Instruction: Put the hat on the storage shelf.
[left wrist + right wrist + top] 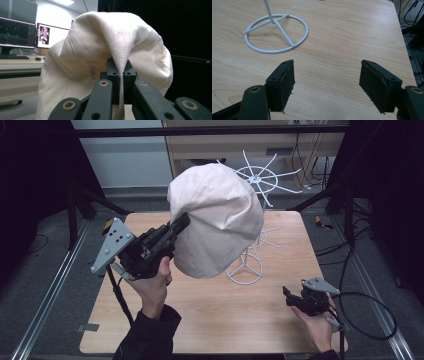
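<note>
Hat (215, 220), cream cotton bucket type, is pinched by a fold of its fabric in the left gripper (182, 222) and held up in the air over the back-left part of the wooden table (225, 320), just in front of the white wire hat stand (252, 182). Left gripper view shows the jaws clamped tight on a ridge of cloth (121, 65), the rest of the hat draping over and around them. Right gripper (289, 295) rests low near the table's front-right corner, jaws spread wide with nothing between them; right gripper view shows bare tabletop (342, 32) ahead and the stand's ring base (275, 33) off to the upper left. Progress call: hat is picked up and lifted, but not seated on any prong; it hangs beside and in front of the stand's top spokes, so the hanging step looks left to do, then release. Whether the hat touches the stand pole behind it cannot be told, since the hat hides the pole. Room: top spokes stick out in all directions and could snag the brim or cloth on approach. Open table in front and to the right of the base is free, right hand well apart from the stand. Table's right edge sits close to the right gripper; dark frame rails flank both sides.
</note>
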### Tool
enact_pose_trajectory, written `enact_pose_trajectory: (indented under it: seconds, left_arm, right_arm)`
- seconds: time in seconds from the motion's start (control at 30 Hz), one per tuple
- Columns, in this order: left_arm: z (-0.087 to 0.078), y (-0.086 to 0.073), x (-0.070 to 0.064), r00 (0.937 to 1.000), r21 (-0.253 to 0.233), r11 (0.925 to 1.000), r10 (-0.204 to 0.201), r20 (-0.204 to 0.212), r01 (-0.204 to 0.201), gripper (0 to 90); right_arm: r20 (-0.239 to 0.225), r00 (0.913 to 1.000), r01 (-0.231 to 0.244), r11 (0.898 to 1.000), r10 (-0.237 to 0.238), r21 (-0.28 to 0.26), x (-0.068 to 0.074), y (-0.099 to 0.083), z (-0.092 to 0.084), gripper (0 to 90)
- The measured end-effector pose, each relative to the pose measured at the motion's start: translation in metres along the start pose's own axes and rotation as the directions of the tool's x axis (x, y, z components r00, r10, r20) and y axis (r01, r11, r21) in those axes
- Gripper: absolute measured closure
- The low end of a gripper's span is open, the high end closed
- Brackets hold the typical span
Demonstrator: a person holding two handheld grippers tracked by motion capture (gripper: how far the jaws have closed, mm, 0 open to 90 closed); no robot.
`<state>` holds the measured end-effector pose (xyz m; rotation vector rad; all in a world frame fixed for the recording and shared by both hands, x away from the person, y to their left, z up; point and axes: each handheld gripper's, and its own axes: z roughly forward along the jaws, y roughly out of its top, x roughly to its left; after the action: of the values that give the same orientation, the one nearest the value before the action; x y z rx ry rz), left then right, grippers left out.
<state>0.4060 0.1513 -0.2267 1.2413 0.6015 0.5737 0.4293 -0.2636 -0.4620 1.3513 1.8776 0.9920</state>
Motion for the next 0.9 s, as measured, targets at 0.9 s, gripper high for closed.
enact_pose_trajectory:
  seconds: [0.9]
  left_arm:
    - [-0.002,-0.036,0.014,0.9994,0.076,0.9967,-0.026,-0.024,0.028,87.3]
  right_arm:
    - [0.002,1.0000,0.009,1.000,-0.009,-0.001,0.001,0.000,0.001,28.5]
